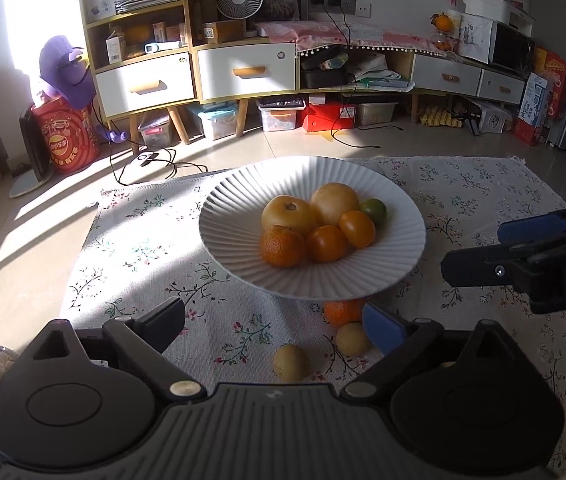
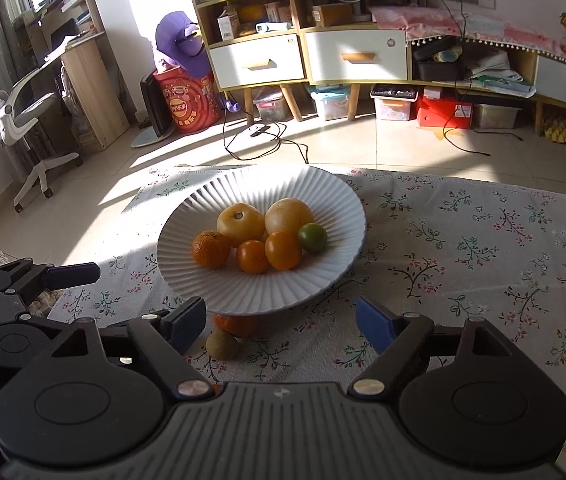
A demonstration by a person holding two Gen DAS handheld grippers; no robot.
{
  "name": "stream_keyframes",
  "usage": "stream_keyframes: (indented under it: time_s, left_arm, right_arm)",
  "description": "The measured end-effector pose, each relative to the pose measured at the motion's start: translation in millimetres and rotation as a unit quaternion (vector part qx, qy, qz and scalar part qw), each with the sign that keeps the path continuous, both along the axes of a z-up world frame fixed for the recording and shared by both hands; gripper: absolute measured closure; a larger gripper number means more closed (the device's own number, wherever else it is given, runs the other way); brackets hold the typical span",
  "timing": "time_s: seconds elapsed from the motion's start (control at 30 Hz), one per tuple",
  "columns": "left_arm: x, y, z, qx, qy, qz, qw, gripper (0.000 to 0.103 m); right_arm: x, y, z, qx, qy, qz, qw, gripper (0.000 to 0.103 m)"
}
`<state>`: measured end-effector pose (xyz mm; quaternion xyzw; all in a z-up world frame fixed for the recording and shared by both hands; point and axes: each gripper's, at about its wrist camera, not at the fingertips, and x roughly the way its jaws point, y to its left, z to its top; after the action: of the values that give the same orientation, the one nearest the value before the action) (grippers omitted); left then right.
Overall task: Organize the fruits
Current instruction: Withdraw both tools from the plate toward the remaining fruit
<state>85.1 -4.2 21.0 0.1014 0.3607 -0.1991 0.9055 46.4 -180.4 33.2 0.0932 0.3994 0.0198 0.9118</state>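
Fruits (image 1: 315, 226) — orange, yellow, one green

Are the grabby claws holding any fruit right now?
No. Both the left gripper and right gripper have open, empty jaws. The fruit sits in the plate.

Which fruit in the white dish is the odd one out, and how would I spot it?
Find the white ribbed dish on the flowered cloth. Among its fruit, the green fruit sits on the right side, beside the orange ones. It is the only green one.
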Motion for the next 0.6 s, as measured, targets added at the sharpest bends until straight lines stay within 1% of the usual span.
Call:
stream_keyframes:
  time_s: [0.17, 0.33, 0.47, 0.6]
  left_arm:
    - [-9.1, 5.6, -0.6, 0.000, 0.005, 0.000, 1.0000, 0.010]
    - [-19.1, 12.5, -8.7, -0.001, 0.014, -0.001, 0.9999, 0.010]
    - [-24.3, 14.1, -14.6, 0.010, 0.024, -0.002, 0.9997, 0.010]
    - [-28.2, 20.7, -19.0, 0.015, 0.025, -0.004, 0.9996, 0.010]
  right_arm:
    - [-11.5, 3.5, -3.8, 0.003, 0.004, 0.000, 1.000, 0.018]
    - [-21.5, 6.9, -8.4, 0.007, 0.000, 0.003, 1.000, 0.012]
    - [-29.9, 14.8, -15.5, -0.007, -0.003, 0.012, 1.000, 0.012]
    - [-37.5, 20.2, -20.6, -0.007, -0.004, 0.019, 1.000, 0.011]
